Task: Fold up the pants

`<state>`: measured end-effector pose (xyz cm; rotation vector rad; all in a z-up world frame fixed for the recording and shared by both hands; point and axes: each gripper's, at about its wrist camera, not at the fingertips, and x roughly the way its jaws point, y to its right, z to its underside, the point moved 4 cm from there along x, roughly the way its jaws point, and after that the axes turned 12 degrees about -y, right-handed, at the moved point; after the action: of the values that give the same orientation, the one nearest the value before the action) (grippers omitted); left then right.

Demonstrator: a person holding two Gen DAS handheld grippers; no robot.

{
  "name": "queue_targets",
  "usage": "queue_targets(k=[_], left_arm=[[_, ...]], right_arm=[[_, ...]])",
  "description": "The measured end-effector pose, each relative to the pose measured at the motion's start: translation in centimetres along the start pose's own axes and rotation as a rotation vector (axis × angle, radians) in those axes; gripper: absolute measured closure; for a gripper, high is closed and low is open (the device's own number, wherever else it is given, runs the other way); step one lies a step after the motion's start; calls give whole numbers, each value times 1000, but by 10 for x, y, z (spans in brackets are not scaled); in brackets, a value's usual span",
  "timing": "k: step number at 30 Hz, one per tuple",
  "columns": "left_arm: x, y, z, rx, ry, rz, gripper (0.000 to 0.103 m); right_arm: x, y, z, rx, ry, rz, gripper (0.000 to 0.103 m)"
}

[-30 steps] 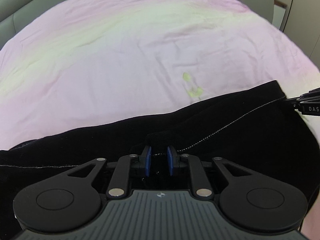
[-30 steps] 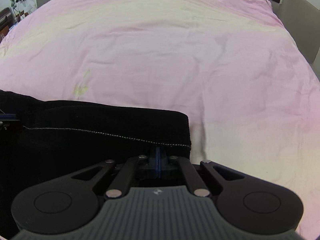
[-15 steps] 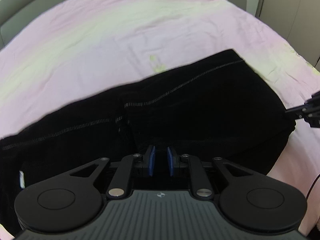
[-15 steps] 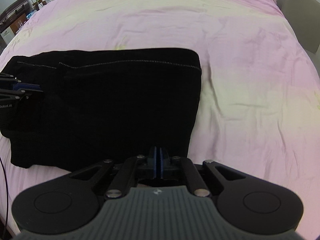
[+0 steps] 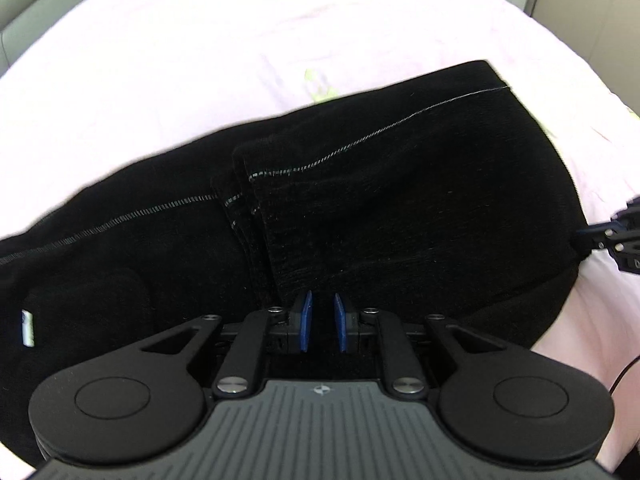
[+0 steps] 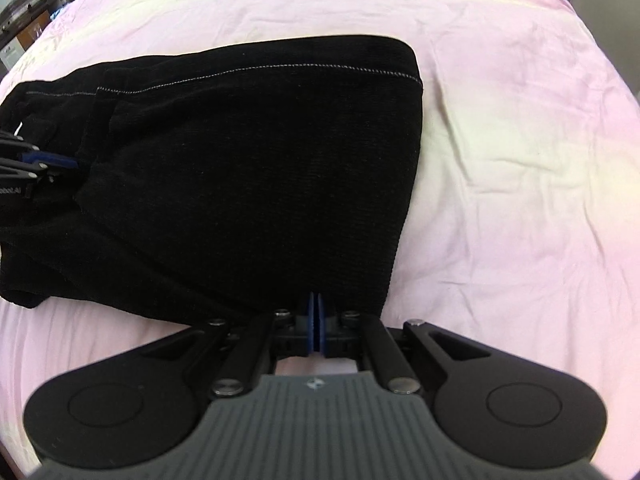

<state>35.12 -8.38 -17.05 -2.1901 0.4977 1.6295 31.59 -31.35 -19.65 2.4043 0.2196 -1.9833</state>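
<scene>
Folded black corduroy pants lie on the pink bedsheet, bare sheet beyond their edges. Left gripper jaws spread; right gripper jaws pressed together.

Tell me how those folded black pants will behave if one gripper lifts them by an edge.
The pants would probably sag and unfold: they are soft cloth in loose stacked layers. They look ribbed and thick, so likely fairly heavy and not slippery against the pink sheet. The right gripper pinches only the near edge, so the far layers may drag.
</scene>
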Motion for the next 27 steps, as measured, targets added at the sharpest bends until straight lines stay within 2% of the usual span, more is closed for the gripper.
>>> queue_targets(k=[5,11,12,14,15,17,23,27], left_arm=[[-38,-11,21,35,26,-39,70],[-83,-61,53,-3,46,-99,57],[-90,-73,60,-20,50,-109,52],[-102,-99,71,-57,51,-129,47],[-106,-111,78,-73,51,-137,44],[-115,-143,92,-115,48,-154,42],[-123,-229,126,-261,47,-177,24],[-109,-272,139,-370,41,-146,22]], right_arm=[[-21,-11,-7,-29,9,51,102],[-53,-42,-6,-86,43,72,101],[-57,-50,-4,-101,49,69,99],[-62,-65,-5,-125,57,63,83],[-64,-73,-6,-138,60,58,81],[-65,-92,-8,-170,62,46,80],[-61,-155,-23,-287,61,17,80],[-48,-190,-47,-351,54,21,80]])
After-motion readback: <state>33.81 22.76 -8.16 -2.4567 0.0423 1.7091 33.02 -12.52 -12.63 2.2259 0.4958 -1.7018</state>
